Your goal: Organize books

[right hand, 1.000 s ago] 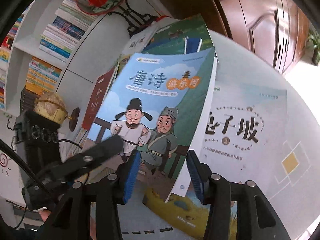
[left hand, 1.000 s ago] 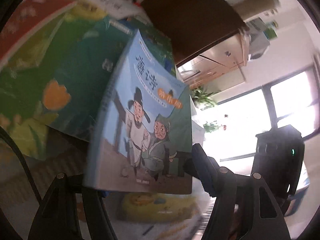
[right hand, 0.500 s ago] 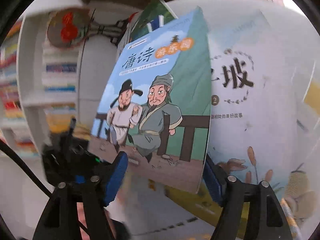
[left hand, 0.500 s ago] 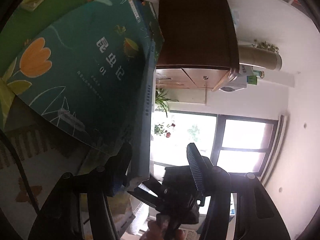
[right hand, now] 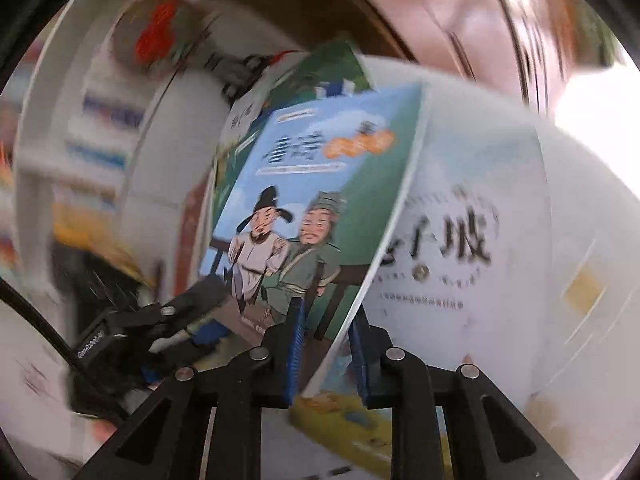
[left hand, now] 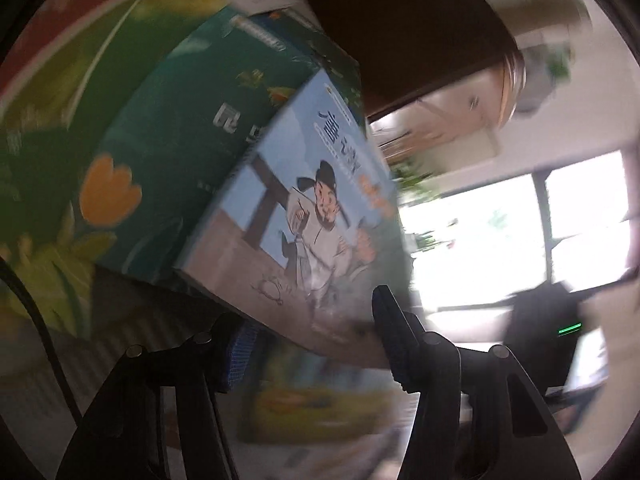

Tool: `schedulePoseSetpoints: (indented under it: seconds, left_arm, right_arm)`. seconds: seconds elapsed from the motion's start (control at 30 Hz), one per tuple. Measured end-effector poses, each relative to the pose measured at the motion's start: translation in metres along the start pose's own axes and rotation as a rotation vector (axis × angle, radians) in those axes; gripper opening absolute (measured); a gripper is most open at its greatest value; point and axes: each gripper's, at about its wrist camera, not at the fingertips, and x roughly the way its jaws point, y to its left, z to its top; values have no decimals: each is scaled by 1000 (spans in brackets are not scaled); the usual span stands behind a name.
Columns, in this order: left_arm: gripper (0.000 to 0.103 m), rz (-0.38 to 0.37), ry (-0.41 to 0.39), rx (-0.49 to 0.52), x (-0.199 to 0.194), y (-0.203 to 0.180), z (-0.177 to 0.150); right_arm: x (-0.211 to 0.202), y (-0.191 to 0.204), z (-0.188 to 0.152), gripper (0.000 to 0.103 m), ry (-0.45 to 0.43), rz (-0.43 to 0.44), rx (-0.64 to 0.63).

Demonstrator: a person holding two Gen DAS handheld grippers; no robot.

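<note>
A light-blue picture book with two cartoon men on its cover (right hand: 316,208) is lifted at a tilt above other books. My right gripper (right hand: 326,354) is shut on its lower right edge. In the left wrist view the same book (left hand: 304,224) lies across my left gripper (left hand: 312,344), whose jaws stand wide apart around its lower edge. The left gripper (right hand: 172,320) also shows in the right wrist view at the book's lower left corner. Both views are blurred.
A white book with large black characters (right hand: 472,240) lies flat under the blue one. A teal book with an orange tulip (left hand: 160,168) and green books (left hand: 60,92) lie behind. A white bookshelf (right hand: 92,128), a brown cabinet (left hand: 408,28) and a bright window (left hand: 520,236) surround.
The right gripper's jaws have closed onto the blue book's edge. The book has tipped from edge-on back to cover-up in the left view. Both cameras are moving.
</note>
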Motion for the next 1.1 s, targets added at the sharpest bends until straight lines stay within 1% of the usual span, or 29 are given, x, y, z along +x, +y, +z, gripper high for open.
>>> schedulePoseSetpoints:
  seconds: [0.03, 0.07, 0.13, 0.2, 0.27, 0.4, 0.5, 0.53, 0.57, 0.6, 0.67, 0.73, 0.77, 0.8, 0.83, 0.87, 0.93, 1.03, 1.1]
  left_arm:
    - [53, 34, -9, 56, 0, -9, -3]
    - [53, 43, -14, 85, -1, -14, -6]
    - [53, 37, -25, 116, -5, -21, -10]
    - [53, 31, -31, 132, -9, -24, -12]
    - [53, 38, -32, 159, -13, -28, -17]
    - [52, 30, -38, 178, -27, -24, -28]
    - [52, 22, -119, 221, -51, -32, -25]
    - [52, 27, -128, 235, -56, -34, -23]
    - [52, 45, -128, 253, -60, -37, -20]
    - [52, 55, -133, 255, -66, -36, -14]
    - [52, 78, -139, 231, -69, -26, -8]
    - [53, 108, -119, 173, -67, -2, -1]
    - [53, 134, -114, 145, -65, 8, 1]
    - [53, 153, -110, 127, -60, 9, 5]
    - [53, 184, -86, 96, -55, 21, 6]
    - [53, 189, -69, 81, -53, 24, 4]
    - [53, 158, -19, 37, -46, 35, 3]
    - [53, 156, -5, 24, -38, 40, -2]
    - [53, 137, 28, 10, -25, 42, 0]
  right_arm:
    - [-1, 13, 3, 21, -11, -40, -60]
    - [-4, 25, 4, 21, -27, -81, -125]
    - [-8, 41, 6, 21, -52, -136, -226]
    - [-11, 58, 4, 21, -64, -208, -361]
    - [-12, 67, 3, 21, -70, -240, -439]
    - [-17, 78, 0, 21, -85, -277, -578]
    - [-19, 88, -6, 21, -71, -258, -664]
    - [-16, 95, -12, 21, -61, -265, -723]
    - [-14, 99, -15, 21, -49, -258, -741]
    - [-12, 99, -17, 21, -33, -242, -738]
    - [-3, 88, -13, 21, 13, -214, -669]
    - [3, 72, -7, 21, 29, -206, -588]
    - [3, 66, -5, 21, 32, -189, -561]
    - [2, 61, -4, 21, 39, -169, -536]
    - [1, 57, -2, 21, 41, -159, -518]
    - [2, 53, -1, 21, 45, -167, -517]
    - [4, 48, 1, 21, 60, -181, -523]
    - [5, 42, 4, 21, 77, -168, -508]
    - [8, 41, 6, 21, 85, -169, -502]
